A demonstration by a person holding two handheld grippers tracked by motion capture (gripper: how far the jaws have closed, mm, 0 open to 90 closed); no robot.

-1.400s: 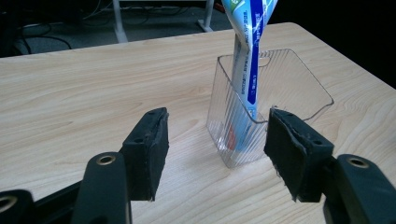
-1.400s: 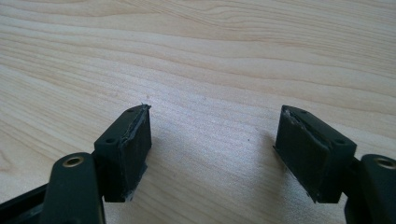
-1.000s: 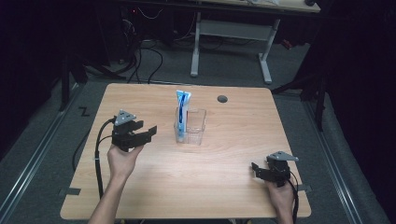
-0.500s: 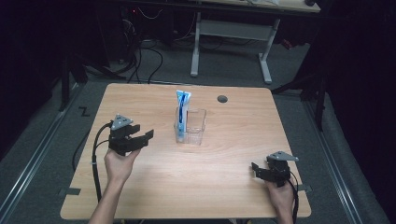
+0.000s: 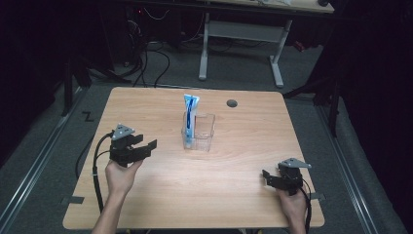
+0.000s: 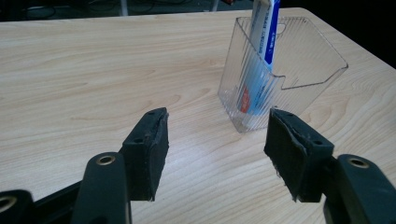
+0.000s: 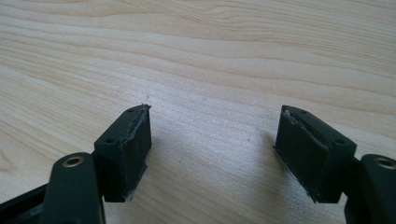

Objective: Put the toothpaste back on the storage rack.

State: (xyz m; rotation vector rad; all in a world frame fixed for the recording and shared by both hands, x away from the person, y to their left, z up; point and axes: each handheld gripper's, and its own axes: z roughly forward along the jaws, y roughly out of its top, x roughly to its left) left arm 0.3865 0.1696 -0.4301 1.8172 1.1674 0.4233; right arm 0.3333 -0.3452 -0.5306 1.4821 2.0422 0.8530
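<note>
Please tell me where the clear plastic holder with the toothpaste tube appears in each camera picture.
High view: clear holder stands mid-table, slightly left of centre, tube upright inside.
Left gripper view: holder at upper right, beyond the open jaws.
Right gripper view: not in it.
Shared landmark: the wooden table grain.

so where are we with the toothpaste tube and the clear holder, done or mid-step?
Looks done: the blue and white toothpaste tube stands upright inside the clear ribbed plastic holder mid-table. In hand: nothing. The left gripper has open, empty jaws aimed at the holder but short of it; the right gripper sits open over bare wood near the light wooden table edge. Left: probably nothing, no other loose item is on the table.
</note>
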